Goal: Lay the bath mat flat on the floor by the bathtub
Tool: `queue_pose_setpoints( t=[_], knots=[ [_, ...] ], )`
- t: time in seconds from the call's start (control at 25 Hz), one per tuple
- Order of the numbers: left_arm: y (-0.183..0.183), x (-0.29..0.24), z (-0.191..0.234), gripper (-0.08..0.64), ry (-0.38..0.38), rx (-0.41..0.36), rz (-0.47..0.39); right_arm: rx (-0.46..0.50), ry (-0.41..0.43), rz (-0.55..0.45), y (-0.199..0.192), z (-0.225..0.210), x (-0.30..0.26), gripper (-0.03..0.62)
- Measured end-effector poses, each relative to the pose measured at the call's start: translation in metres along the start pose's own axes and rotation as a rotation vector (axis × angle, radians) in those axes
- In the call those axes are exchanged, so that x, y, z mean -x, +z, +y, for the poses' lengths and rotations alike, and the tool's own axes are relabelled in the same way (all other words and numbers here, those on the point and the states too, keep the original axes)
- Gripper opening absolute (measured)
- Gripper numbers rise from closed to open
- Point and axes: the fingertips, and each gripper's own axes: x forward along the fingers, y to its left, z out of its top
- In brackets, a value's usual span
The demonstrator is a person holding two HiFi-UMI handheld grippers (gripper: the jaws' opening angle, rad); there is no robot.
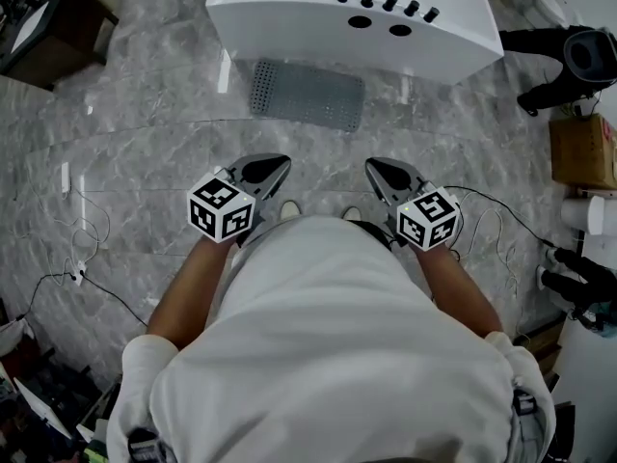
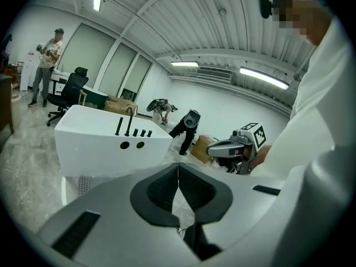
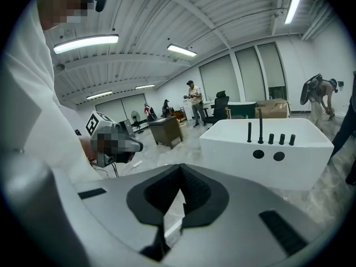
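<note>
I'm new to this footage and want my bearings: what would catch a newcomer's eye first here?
The white bathtub fills the top of the head view, black fittings lined on its deck. Right before it, the grey perforated bath mat lies flat on the marble floor. Nearer the person, the left tongs and right tongs are held close to the body, both shut and empty.

Grey marble-look floor point(image 1: 145, 143) — the grey bath mat point(image 1: 307, 95) lies flat right beside the white bathtub point(image 1: 289, 13), loose cables point(image 1: 77, 276) off left.
</note>
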Motion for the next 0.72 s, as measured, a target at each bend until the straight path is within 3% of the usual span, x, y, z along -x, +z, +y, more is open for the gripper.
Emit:
queue_pose_setpoints(
  t=[0.72],
  knots=[
    [-0.027,0.011,0.011,0.018,-0.054,0.013,0.033,-0.045,-0.047,0.006,-0.009,0.025,-0.009,0.008]
  ],
)
